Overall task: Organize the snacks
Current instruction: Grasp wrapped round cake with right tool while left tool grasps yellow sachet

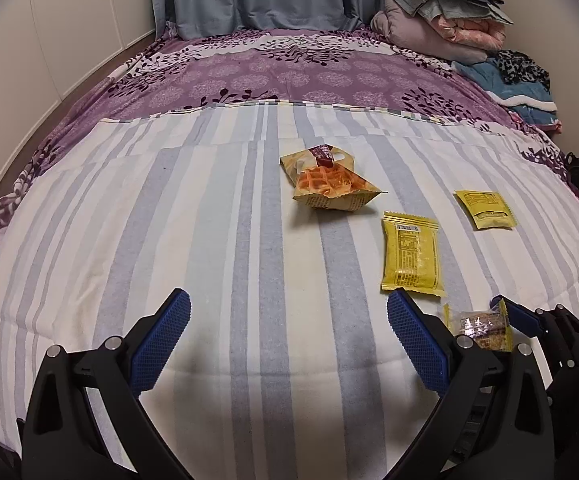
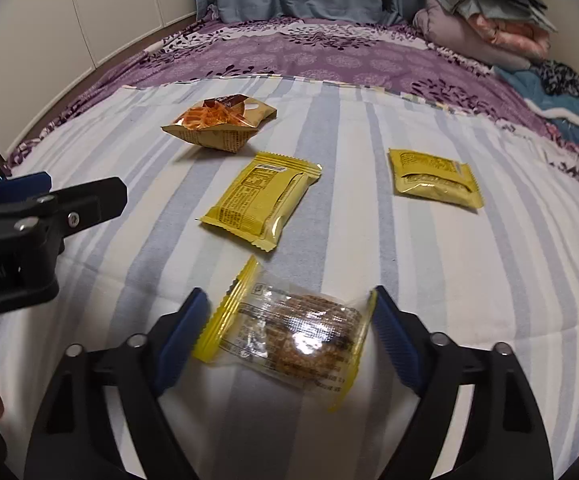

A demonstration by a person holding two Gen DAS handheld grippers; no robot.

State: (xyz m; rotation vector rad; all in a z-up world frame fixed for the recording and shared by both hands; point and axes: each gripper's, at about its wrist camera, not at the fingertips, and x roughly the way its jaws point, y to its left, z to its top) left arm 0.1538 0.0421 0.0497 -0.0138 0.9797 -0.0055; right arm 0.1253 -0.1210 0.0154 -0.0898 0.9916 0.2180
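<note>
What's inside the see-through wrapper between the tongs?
Inside the clear wrapper sits a brown, grainy, seed-covered snack, round-looking. Glare and printed text hide parts of it, and its underside is out of sight. The right tongs stand open around it.

My left gripper (image 1: 289,340) hovers low with its 2 jaws spread wide; my right gripper (image 2: 289,340) likewise gapes, jaws not clamped

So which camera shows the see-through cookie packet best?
The right wrist view. The clear cookie packet fills the foreground between the right gripper's open jaws, with the cookie visible inside. In the left wrist view, the packet is small and partly hidden at the lower right.
</note>
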